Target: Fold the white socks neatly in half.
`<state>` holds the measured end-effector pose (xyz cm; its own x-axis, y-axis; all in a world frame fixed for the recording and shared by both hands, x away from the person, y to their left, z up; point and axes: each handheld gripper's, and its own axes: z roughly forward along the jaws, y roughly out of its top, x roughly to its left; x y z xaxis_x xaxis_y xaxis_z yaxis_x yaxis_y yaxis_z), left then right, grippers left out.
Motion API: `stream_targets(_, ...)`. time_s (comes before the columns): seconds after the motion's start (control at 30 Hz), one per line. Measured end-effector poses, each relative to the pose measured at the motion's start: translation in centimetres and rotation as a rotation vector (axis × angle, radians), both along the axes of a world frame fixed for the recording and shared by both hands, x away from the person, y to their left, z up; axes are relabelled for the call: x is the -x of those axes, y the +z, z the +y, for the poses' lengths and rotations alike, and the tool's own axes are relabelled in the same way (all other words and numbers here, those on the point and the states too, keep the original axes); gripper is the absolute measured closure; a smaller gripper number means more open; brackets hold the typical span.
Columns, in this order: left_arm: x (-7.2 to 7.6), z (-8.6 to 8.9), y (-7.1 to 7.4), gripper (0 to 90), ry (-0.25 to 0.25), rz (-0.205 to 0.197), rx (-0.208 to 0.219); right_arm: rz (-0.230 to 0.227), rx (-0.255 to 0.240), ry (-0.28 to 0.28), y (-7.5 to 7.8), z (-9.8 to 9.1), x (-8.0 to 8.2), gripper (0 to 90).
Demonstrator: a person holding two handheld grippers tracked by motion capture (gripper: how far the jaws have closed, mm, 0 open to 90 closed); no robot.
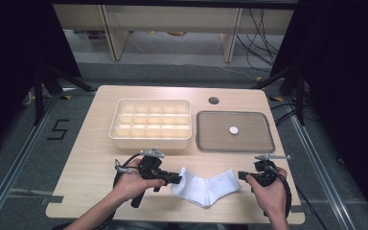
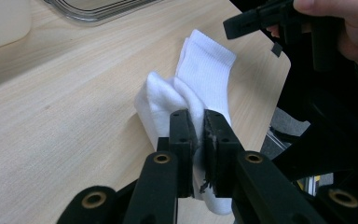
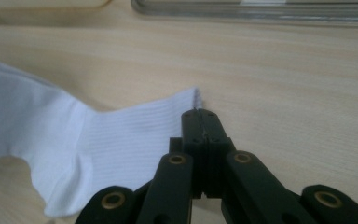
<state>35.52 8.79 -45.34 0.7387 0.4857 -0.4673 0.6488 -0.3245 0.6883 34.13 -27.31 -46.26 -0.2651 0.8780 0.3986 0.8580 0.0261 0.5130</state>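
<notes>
Gripping white sock (image 1: 206,188): L gripper (image 1: 176,179) clamps toe end; R gripper (image 1: 242,175) jaws clenched at cuff edge.

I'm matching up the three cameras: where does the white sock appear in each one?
High view: white sock lies low centre, between the two hands.
Left gripper view: centre, running up from the jaws.
Right gripper view: left half.
Shared landmark: the clear tray beyond it.
</notes>
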Motion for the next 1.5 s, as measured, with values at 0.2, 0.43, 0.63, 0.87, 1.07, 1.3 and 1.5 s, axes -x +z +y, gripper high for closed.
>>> stream_targets(0.2,0.0,-0.1,0.2,82.3,-0.013,-0.001,0.013,0.001,0.095,0.063,-1.7,0.2,-0.7,90.0)
stream_targets(0.43,0.1,-0.3,0.4,82.3,-0.021,-0.007,0.017,0.001,0.091,0.070,-2.3,0.7,-0.5,90.0)
stream_targets(0.63,0.2,-0.6,0.5,82.3,-0.029,-0.014,0.011,0.032,0.074,0.068,-2.4,1.6,-0.3,90.0)
stream_targets(0.87,0.1,-0.4,0.5,82.4,-0.023,-0.014,0.008,-0.018,0.094,0.027,-1.3,0.5,-0.5,90.0)
stream_targets(1.07,0.2,-0.7,0.5,82.4,-0.022,-0.015,0.010,0.011,0.138,0.037,-2.3,0.4,-1.0,90.0)
stream_targets(1.3,0.3,-0.8,0.6,82.4,-0.037,-0.015,0.012,0.015,0.126,0.060,-2.7,1.0,-0.9,90.0)
stream_targets(1.5,0.5,-1.2,0.7,82.4,-0.041,-0.019,0.013,0.002,0.137,0.085,-2.8,1.7,-0.9,90.0)
